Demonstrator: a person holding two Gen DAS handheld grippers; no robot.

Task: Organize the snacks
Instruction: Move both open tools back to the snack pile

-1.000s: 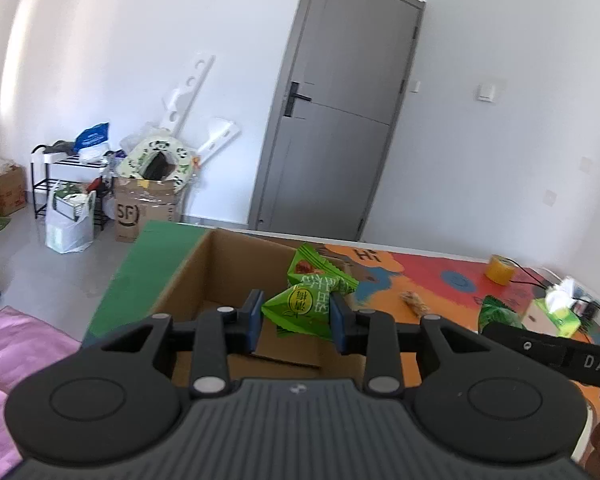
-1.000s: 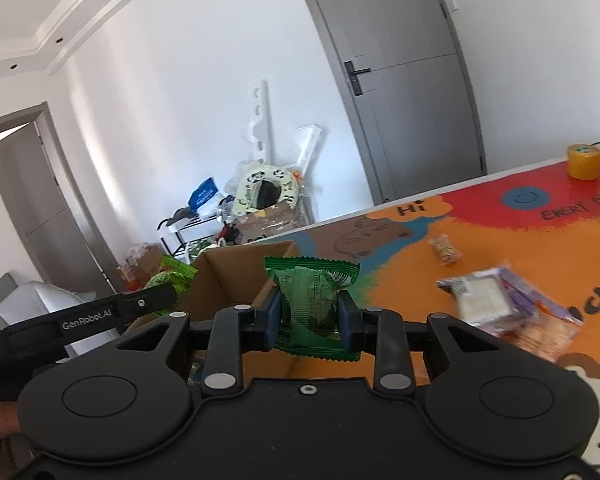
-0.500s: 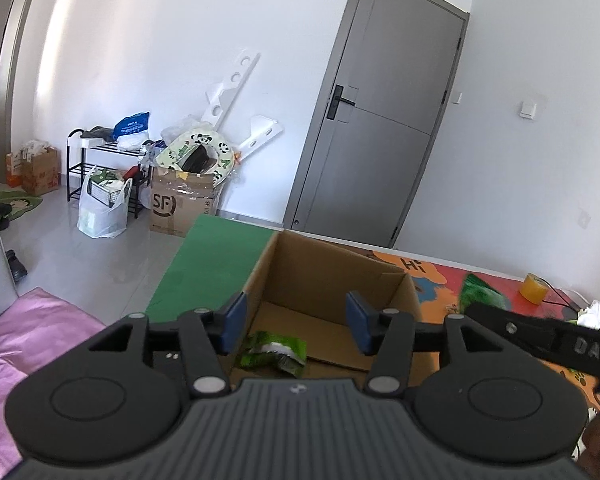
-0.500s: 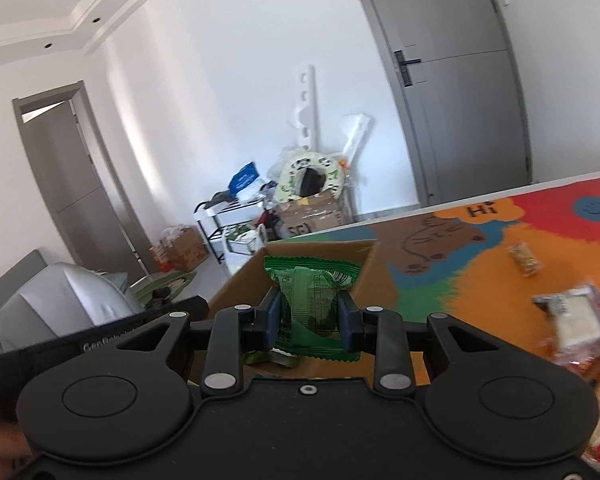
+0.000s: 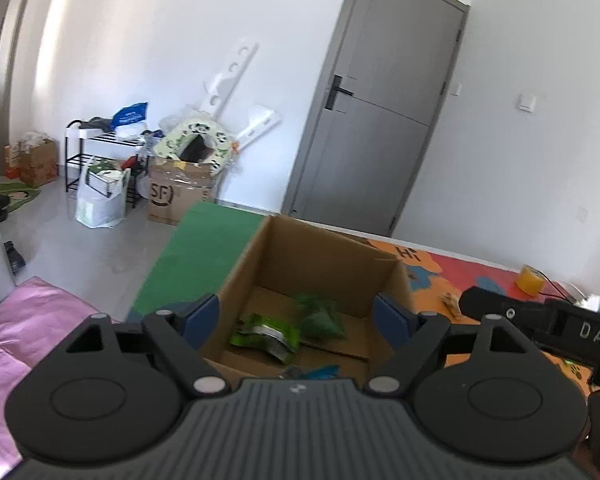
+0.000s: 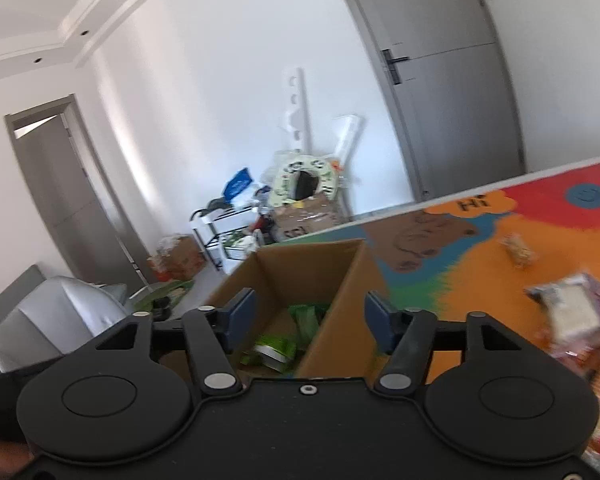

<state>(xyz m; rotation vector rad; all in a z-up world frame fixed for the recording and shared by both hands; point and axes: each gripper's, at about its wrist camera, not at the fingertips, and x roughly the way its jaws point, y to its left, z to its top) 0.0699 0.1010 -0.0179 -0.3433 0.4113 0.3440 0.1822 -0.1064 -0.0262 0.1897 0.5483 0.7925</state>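
The bench (image 6: 480, 280) was the largest thing in view, covered by a bright play-mat print: orange in the middle, red toward the far right, a blue and brown cartoon patch and an orange cloud lettered "Hi".

On its left end stood an open cardboard box (image 5: 324, 256) of plain brown board, its top flaps out of the way and its inner walls bare. In the right wrist view the same box (image 6: 352, 276) showed one corner turned toward the camera.

Inside the box, on its floor, lay the green snack packets (image 5: 288, 326): one light green with a white and silver patch, crumpled and lying flat, and a darker green one just beside it on the right, blurred. From the right wrist view the packets (image 6: 296, 328) showed as a pale green pouch low down and a darker green one standing behind it, against the box's right wall.

Farther right on the bench lay a clear-wrapped bundle of snacks (image 6: 576, 316), whitish and purple, blurred, and well apart from it a small tan snack (image 6: 518, 249).

The left claw (image 5: 300, 320) hung over the box, released, its blue-padded jaws spreading wide with nothing gripped between them; the packets lay below. The right claw (image 6: 308, 320) was likewise released and opening above the box's near corner, nothing pinched in it.
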